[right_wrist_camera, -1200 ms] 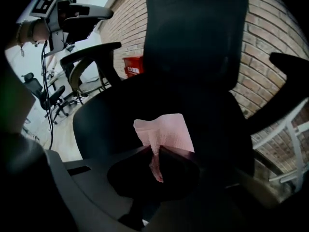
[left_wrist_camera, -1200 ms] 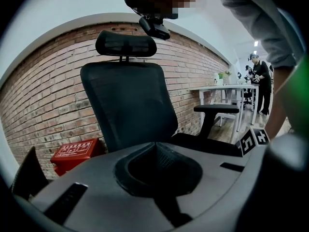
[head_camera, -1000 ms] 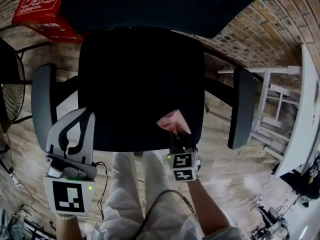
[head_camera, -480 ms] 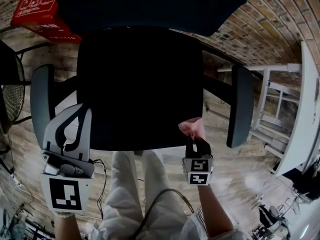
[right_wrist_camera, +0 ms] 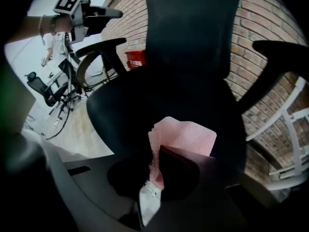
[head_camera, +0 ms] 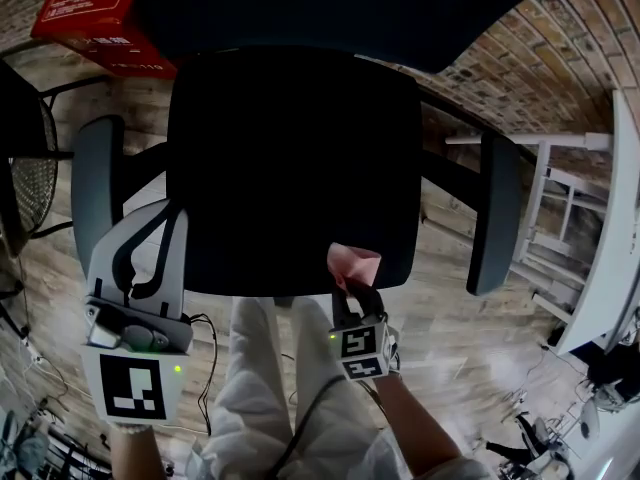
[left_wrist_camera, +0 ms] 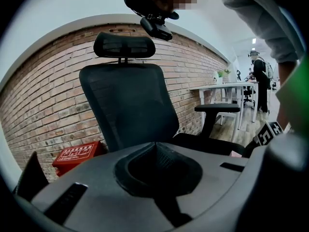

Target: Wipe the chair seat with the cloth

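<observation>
The black chair seat (head_camera: 290,158) fills the middle of the head view. A pink cloth (head_camera: 352,264) lies on the seat's front edge, right of centre, and my right gripper (head_camera: 352,290) is shut on its near end. In the right gripper view the cloth (right_wrist_camera: 186,137) spreads out flat on the seat (right_wrist_camera: 140,100) beyond the right gripper (right_wrist_camera: 157,153). My left gripper (head_camera: 170,218) hangs off the seat's front left corner, beside the left armrest (head_camera: 97,188). It touches nothing and its jaws look shut, with nothing in them (left_wrist_camera: 154,149).
The chair's backrest (left_wrist_camera: 130,100) rises behind the seat, and the right armrest (head_camera: 495,213) stands to the right. A red box (head_camera: 95,13) sits by the brick wall. A white desk frame (head_camera: 585,228) is at the right and a wire fan (head_camera: 25,173) at the left. My trousers (head_camera: 270,388) are below the seat.
The right gripper dragged the cloth right along the seat's front edge, then back left to near where it began. The left gripper stayed put.
</observation>
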A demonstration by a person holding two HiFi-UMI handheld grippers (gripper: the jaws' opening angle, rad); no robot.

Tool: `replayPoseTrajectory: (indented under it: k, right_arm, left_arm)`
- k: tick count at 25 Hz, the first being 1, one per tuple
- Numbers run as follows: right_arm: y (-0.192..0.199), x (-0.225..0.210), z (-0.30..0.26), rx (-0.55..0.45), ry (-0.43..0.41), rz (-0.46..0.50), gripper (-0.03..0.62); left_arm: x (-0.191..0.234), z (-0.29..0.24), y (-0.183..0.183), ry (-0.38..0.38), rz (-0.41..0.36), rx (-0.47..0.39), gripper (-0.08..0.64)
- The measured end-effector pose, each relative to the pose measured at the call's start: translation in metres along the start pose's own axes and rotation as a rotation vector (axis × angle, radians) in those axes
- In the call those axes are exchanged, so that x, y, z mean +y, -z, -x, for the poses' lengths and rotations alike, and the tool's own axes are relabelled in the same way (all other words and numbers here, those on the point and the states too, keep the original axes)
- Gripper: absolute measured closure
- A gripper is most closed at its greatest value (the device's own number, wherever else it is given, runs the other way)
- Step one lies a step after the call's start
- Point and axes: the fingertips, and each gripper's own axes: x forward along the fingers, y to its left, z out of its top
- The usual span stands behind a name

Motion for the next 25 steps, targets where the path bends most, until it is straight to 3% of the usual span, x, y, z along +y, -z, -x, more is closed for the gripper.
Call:
replayPoseTrajectory:
  k: [15,20,25]
  right_arm:
    - [-0.097,0.213,-0.036,-0.142,-0.389,0.254,0.537]
    - [-0.106,0.246,-0.043,-0.147,-0.463,0.374,0.537]
    - [-0.091,0.245,-0.046,-0.11,-0.476,0.473,0.537]
  left_arm:
    - [0.033,0.025,0.007,-0.078,0.017,-0.017,0.541]
    - [0.042,0.032,0.011,-0.089,0.016,-0.011,0.541]
    - [0.045,0.034,0.016,-0.09,0.017,-0.007,0.541]
